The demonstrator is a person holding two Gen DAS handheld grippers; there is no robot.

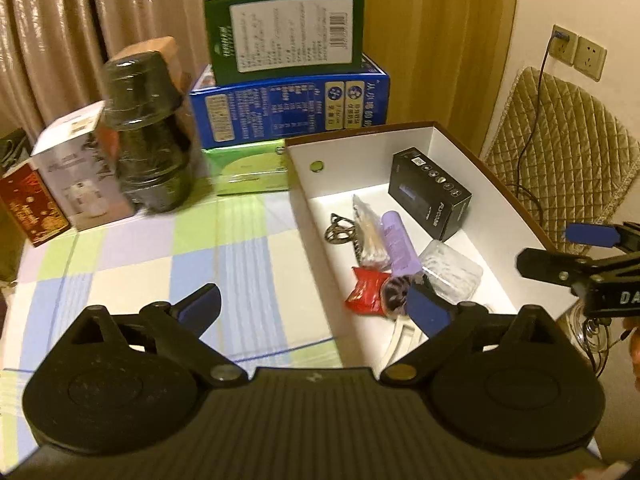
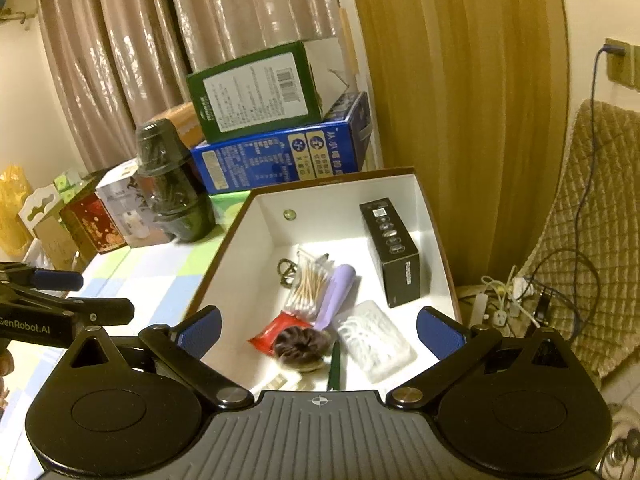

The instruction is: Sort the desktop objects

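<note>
A white open box (image 1: 496, 184) (image 2: 430, 216) stands on the checked tablecloth (image 1: 160, 252). It holds a black carton (image 1: 430, 198) (image 2: 394, 260), a purple tube (image 1: 400, 242) (image 2: 336, 296), a cotton swab bag (image 2: 310, 284), a red packet (image 1: 366, 290) (image 2: 272, 330), a dark hair tie (image 2: 300, 346), a clear plastic case (image 1: 450, 270) (image 2: 376, 340) and a metal ring (image 1: 340, 230). My left gripper (image 1: 314, 312) is open and empty over the box's left wall. My right gripper (image 2: 320, 332) is open and empty above the box's near end.
A dark wrapped jar (image 1: 146, 136) (image 2: 172, 184), stacked green (image 1: 284, 30) and blue (image 1: 288, 106) cartons and smaller boxes (image 1: 80, 168) stand at the table's back. A padded chair (image 1: 560, 152) and cables (image 2: 520, 296) lie to the right.
</note>
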